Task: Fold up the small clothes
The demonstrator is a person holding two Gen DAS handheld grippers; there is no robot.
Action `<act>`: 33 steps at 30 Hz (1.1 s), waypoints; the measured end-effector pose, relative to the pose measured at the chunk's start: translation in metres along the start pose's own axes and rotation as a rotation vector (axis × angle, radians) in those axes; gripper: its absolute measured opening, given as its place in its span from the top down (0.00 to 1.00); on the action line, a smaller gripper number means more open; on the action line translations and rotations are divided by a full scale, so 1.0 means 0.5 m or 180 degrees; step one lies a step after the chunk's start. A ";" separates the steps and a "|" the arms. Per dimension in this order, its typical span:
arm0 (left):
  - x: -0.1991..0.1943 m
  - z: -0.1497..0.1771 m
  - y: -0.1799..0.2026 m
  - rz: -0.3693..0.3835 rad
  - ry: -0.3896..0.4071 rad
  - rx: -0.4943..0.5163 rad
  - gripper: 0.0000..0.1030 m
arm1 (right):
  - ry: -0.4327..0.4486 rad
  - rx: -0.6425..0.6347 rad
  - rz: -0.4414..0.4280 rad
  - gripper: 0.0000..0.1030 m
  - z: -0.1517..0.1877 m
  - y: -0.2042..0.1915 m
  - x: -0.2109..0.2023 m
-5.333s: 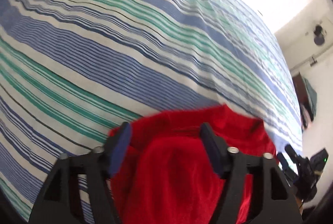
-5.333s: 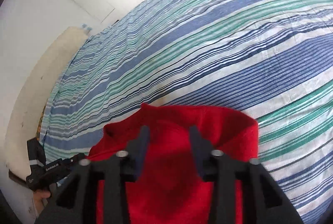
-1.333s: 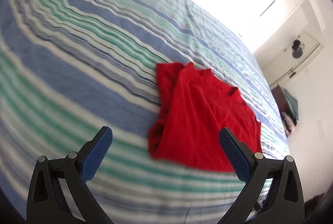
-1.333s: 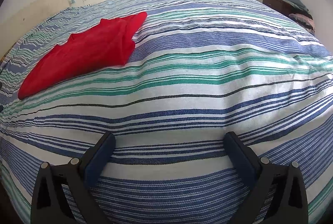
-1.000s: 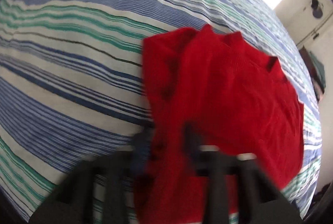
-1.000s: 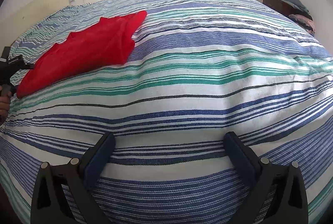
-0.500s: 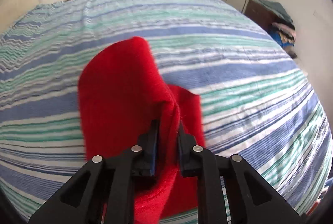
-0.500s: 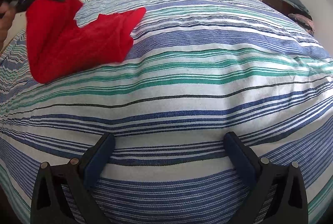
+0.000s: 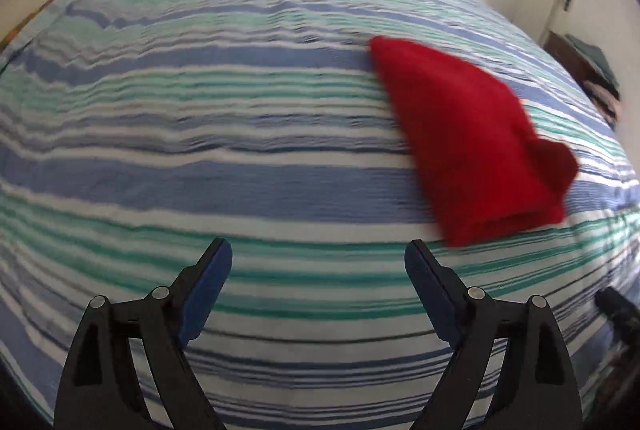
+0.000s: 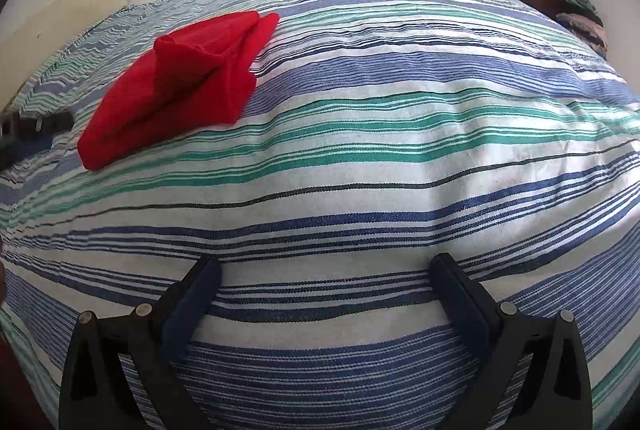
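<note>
Red garment (image 9: 472, 150) lies folded on the striped bed (image 9: 200, 134), right of centre in the left wrist view, up and right of the left claw (image 9: 318, 272). Its long axis runs from upper left of that frame down to lower right, narrow tip far, thick folded end nearest the claw. Small loose flap sticks out at its right edge. Frame is blurred.

Left claw: released, jaws have just been opening, nothing between them, garment apart from both pads.

Right wrist view: same garment (image 10: 180, 82) sits in the upper left of the frame, well apart from the right claw (image 10: 326, 296), which hangs over bare striped bedding. Right claw also spread wide, empty. Left claw's dark body (image 10: 32, 128) shows at the left edge, just beside the garment's near end.

Judgement: left hand is the nearer one, so any tidy-up of the flap or next fold falls to it; fold looks nearly done.
</note>
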State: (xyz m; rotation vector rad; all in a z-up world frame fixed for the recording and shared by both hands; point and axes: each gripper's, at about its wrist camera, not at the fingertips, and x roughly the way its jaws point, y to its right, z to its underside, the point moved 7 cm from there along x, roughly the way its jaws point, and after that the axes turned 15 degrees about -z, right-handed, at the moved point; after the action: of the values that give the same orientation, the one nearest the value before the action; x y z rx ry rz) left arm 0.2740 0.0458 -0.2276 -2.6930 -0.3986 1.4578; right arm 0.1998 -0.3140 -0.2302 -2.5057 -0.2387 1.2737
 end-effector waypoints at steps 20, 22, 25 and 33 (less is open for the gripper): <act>0.064 0.105 -0.053 0.0049 0.0043 -0.0219 0.02 | -0.0390 0.1360 -0.1253 0.94 -0.170 -0.062 0.226; 0.062 0.106 -0.053 0.0050 0.0053 -0.0217 0.02 | -0.0347 0.1304 -0.1356 0.92 -0.174 -0.062 0.220; 0.057 0.112 -0.057 0.0077 0.0067 -0.0242 0.01 | -0.0347 0.0921 -0.1376 0.63 -0.205 -0.086 0.170; 0.057 0.116 -0.056 0.0037 0.0084 -0.0216 0.01 | -0.0268 0.0372 -0.1212 0.63 -0.393 -0.119 0.211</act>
State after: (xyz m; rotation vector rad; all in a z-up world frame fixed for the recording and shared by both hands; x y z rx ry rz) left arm 0.2350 0.0753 -0.2784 -2.7684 -0.4394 1.4357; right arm 0.4206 -0.2685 -0.1804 -2.1765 -0.6099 1.1959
